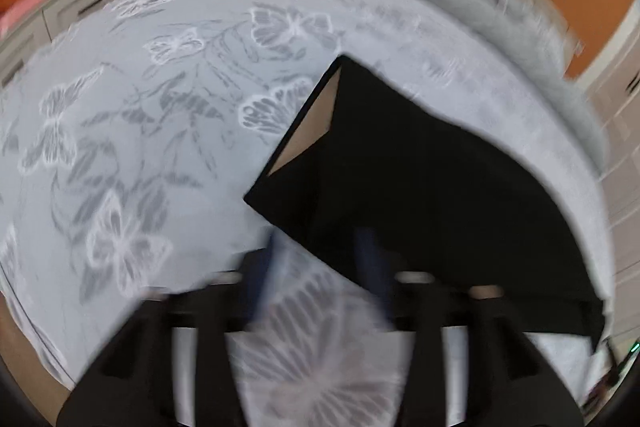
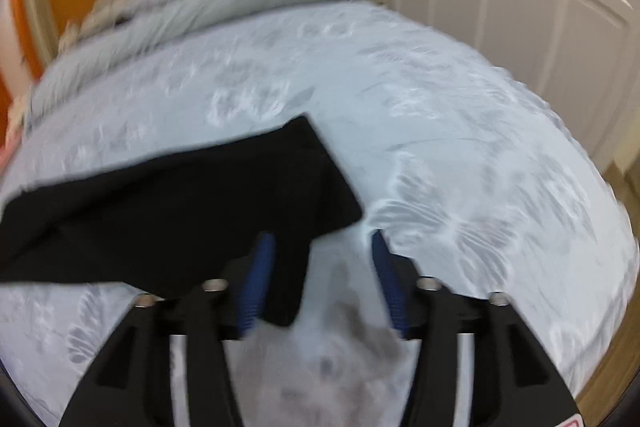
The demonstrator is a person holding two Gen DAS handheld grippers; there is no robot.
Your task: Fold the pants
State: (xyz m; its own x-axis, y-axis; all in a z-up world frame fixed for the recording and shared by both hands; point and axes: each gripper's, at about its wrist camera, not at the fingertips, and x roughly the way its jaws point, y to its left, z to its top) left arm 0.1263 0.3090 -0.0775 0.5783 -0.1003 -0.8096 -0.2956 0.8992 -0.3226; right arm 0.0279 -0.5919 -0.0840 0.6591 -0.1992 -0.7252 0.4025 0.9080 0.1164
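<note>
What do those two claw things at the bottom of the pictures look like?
Both the left gripper and right gripper have black plastic frames with cut-out slots, silver bolt heads on top, and two dark blue ribbed fingers. No cables or sleeves show.

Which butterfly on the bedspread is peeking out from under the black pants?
The butterfly beside the pants' far left corner in the left wrist view: the black cloth hides its right wing. The other butterflies show whole on the bedspread.
</note>
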